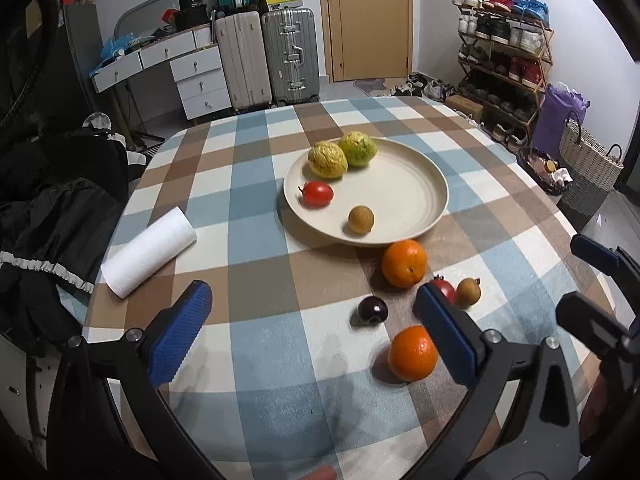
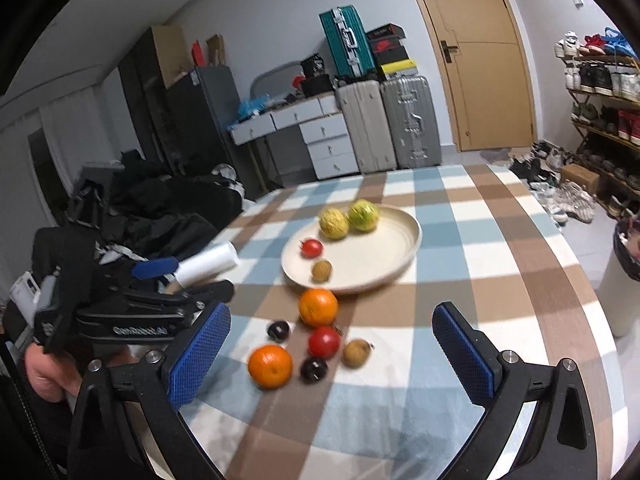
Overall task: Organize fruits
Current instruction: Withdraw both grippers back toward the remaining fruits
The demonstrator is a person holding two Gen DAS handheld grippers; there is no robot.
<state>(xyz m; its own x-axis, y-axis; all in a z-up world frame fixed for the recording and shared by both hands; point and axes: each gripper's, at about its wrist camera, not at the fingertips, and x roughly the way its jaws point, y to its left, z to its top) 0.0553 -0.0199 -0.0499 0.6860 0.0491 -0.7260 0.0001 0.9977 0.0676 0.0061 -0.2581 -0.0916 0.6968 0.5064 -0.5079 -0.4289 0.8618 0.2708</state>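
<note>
A cream plate (image 1: 404,188) (image 2: 380,248) on the checked tablecloth holds a yellow fruit (image 1: 327,159), a green fruit (image 1: 358,149), a red tomato (image 1: 317,193) and a small brown fruit (image 1: 361,219). In front of the plate lie two oranges (image 1: 404,263) (image 2: 270,365), a red fruit (image 2: 324,342), a brown fruit (image 2: 356,353) and two dark plums (image 2: 279,330) (image 2: 314,369). My left gripper (image 1: 310,296) hovers open over the near cloth, its right finger hiding part of the red fruit. My right gripper (image 2: 331,316) is open above the loose fruits, holding nothing.
A white paper roll (image 1: 148,250) lies on the table's left side. Dark clothes are piled beyond the left edge. Behind the table are drawers, suitcases and a door, with a shoe rack (image 1: 504,52) at the right. A hand (image 2: 44,372) holds the left gripper.
</note>
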